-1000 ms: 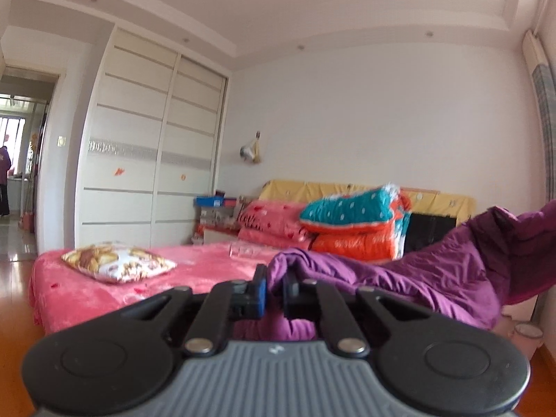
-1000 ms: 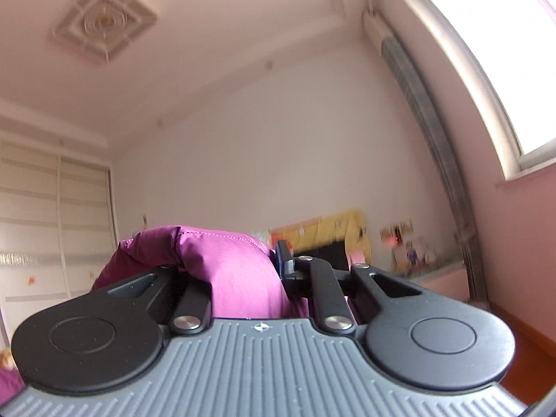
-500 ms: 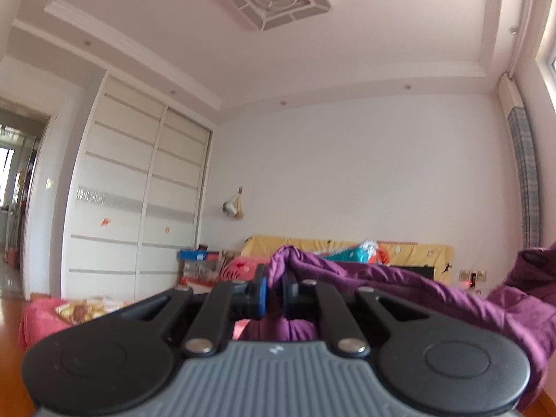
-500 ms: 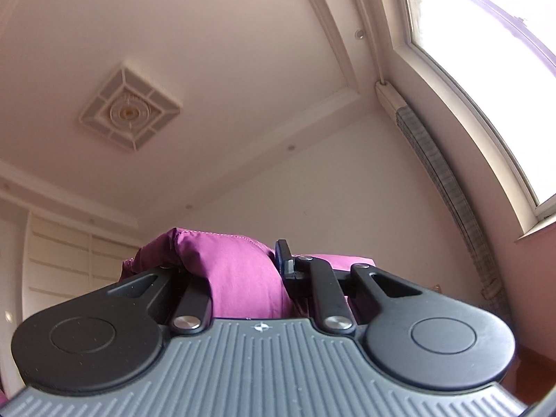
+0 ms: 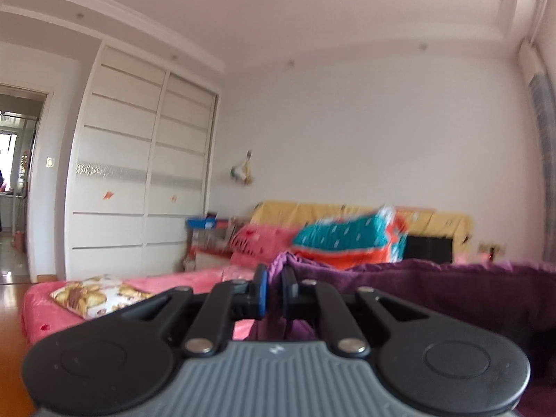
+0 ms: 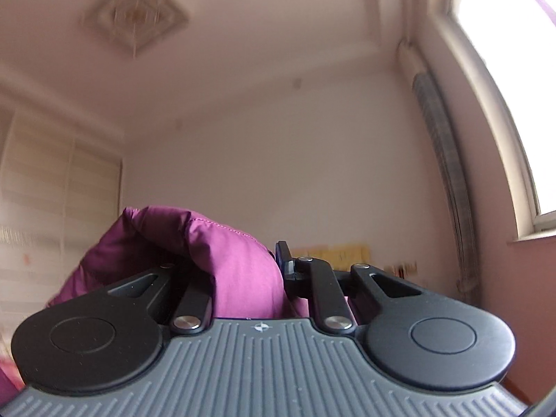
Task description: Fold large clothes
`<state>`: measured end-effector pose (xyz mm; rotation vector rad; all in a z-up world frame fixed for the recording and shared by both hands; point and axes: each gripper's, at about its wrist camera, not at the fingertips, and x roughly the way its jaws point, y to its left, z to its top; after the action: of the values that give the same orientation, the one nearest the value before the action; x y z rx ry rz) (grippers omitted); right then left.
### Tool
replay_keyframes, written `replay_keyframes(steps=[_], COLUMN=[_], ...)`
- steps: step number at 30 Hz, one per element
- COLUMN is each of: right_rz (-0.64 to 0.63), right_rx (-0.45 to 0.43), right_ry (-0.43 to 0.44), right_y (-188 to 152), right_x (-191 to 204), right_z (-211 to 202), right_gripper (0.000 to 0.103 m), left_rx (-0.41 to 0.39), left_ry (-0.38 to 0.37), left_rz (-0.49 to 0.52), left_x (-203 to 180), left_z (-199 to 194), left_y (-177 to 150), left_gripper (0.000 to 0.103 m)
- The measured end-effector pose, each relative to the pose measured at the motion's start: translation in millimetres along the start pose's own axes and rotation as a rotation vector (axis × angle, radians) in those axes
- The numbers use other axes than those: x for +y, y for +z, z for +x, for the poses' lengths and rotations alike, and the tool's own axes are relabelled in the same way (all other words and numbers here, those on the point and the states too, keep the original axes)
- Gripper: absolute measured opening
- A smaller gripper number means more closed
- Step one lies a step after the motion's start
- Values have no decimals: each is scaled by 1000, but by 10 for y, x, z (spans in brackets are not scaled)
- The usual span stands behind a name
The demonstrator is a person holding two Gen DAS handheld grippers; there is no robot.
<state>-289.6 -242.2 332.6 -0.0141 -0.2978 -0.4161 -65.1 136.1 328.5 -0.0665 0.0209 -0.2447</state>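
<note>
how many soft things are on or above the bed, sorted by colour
Purple: 1, the purple garment, clamped in both the left tongs and the right tongs
Pink: 1, the pink pillow
Teal and orange: 1, the folded quilt
Gold floral: 1, the floral cushion
Total: 4

The left gripper (image 5: 274, 290) sits at six o'clock, its jaws pinched on an edge of the purple garment (image 5: 451, 292), which stretches away toward three o'clock. Beyond it lies the pink bed (image 5: 194, 279), with a patterned pillow (image 5: 93, 293) at eight o'clock. Stacked quilts (image 5: 347, 241) lie just right of centre, and a white wardrobe (image 5: 139, 173) stands at ten o'clock.
</note>
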Motion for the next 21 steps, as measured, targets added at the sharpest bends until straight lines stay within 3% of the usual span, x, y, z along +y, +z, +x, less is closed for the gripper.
replay_keyframes(steps=[8,12,15,19,20,21], right_rz=[-44,-96,-105,-176,-181,-189], right_rx=[254,350,414,488,509,533], right_ry=[-72,-110,-119,-136,-136,-139], right_y=[-1068,-1770,-2101,-2599,-2460,-2550], right_x=[-200,-152,-24,128,113,116], right_z=[1154,2027,2356,2788,2654,2704], right_gripper=[15,15,15,16,16,17], left_rx=[103,126,189,263,289,314], left_ry=[73,119,133,109,99,91], left_rz=[28,12,22,33,39,44], left_x=[-153,-161,-176,-179,-194,-185], left_z=[1130,1517,1842,1959,1978,1965], left_y=[-363,-451,-665,-1042,-1147,-1251], left_gripper=[3,0,0,0,0,0])
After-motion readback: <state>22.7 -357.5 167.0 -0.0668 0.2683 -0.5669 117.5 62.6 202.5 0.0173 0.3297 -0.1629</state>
